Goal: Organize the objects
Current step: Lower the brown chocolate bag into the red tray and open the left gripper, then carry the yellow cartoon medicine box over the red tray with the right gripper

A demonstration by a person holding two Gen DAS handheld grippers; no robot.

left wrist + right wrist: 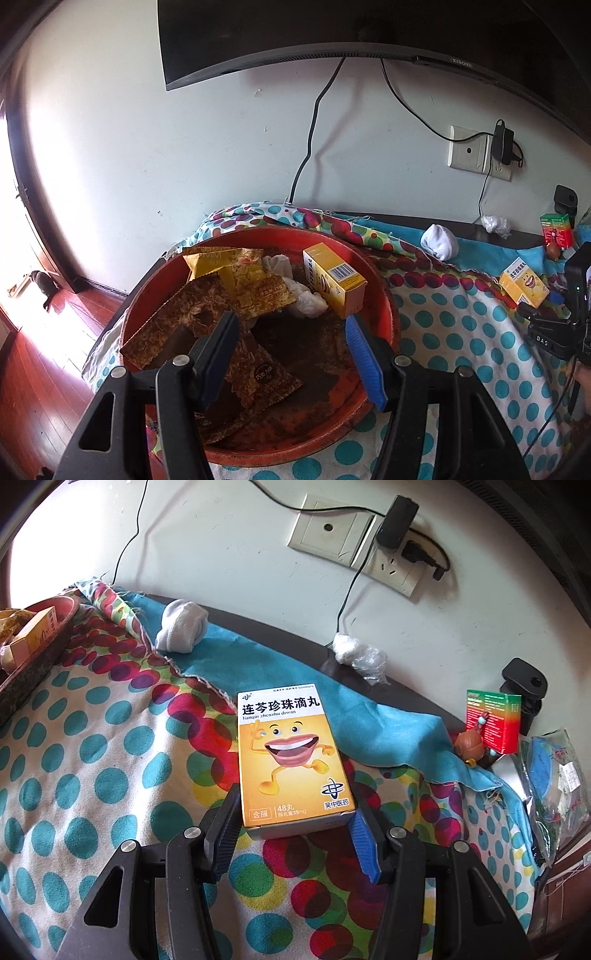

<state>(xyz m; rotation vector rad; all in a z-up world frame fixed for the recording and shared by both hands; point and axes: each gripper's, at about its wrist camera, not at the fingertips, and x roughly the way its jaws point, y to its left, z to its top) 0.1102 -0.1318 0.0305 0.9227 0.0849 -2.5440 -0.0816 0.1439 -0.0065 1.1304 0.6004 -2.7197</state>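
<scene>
A red bowl (391, 306) on the dotted cloth holds a yellow medicine box (334, 278), yellow and brown snack packets (243, 284) and crumpled white wrapping. My left gripper (291, 328) hovers open over the bowl's near half with nothing between its fingers. A second yellow medicine box (295, 753), printed with a cartoon mouth, lies lengthwise between the fingers of my right gripper (295, 801). Both pads touch the sides of its near end. The left wrist view shows the same box (522, 282) at far right, beside the right gripper's black body.
A rolled white sock (181, 626) and crumpled plastic (358, 653) lie near the wall. At the right stand a green-and-red box (493, 720), a brown figurine (469, 747) and a plastic bag (557, 775). Cables hang from a wall socket (332, 528). The table's left edge drops to the floor.
</scene>
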